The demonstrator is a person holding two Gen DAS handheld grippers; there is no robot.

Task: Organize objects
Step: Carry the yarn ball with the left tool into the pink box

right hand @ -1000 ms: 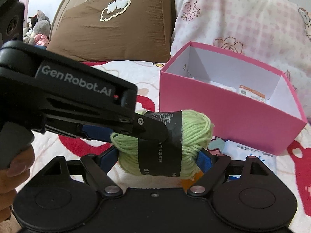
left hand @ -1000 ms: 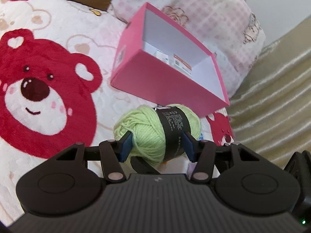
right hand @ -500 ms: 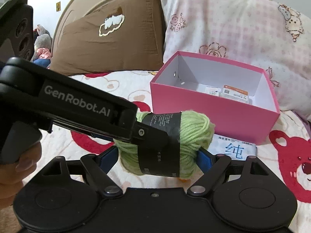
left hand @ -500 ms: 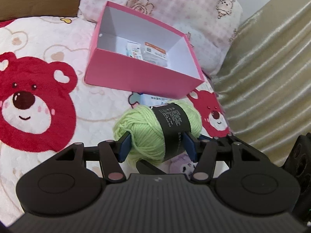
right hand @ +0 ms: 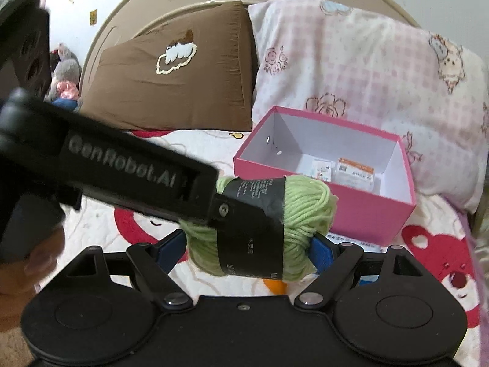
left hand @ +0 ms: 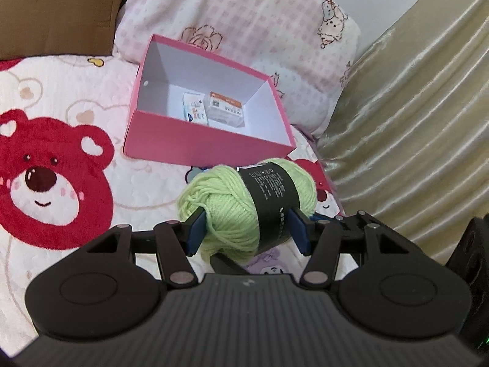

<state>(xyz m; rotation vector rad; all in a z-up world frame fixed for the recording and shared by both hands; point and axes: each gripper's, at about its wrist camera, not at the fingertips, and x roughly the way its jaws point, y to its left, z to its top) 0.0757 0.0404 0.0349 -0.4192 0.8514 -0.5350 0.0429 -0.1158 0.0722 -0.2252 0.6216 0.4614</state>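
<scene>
With both hand-held grippers, left (left hand: pixel 246 229) and right (right hand: pixel 246 246), pinching the green yarn skein (left hand: pixel 244 205), your pink box (left hand: pixel 211 150) lies open just ahead.

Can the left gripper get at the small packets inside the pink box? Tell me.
Probably not yet: the left gripper is shut on the green yarn ball, so its jaws are full, though the pink box lies open ahead.

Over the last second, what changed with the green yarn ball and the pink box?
The light green yarn ball with its black paper band was lifted off the bear-print blanket by both grippers, so more of the open pink cardboard box's inside now shows. Unchanged: left gripper and right gripper clamp the ball; the box and its two small packets stayed put.
</scene>
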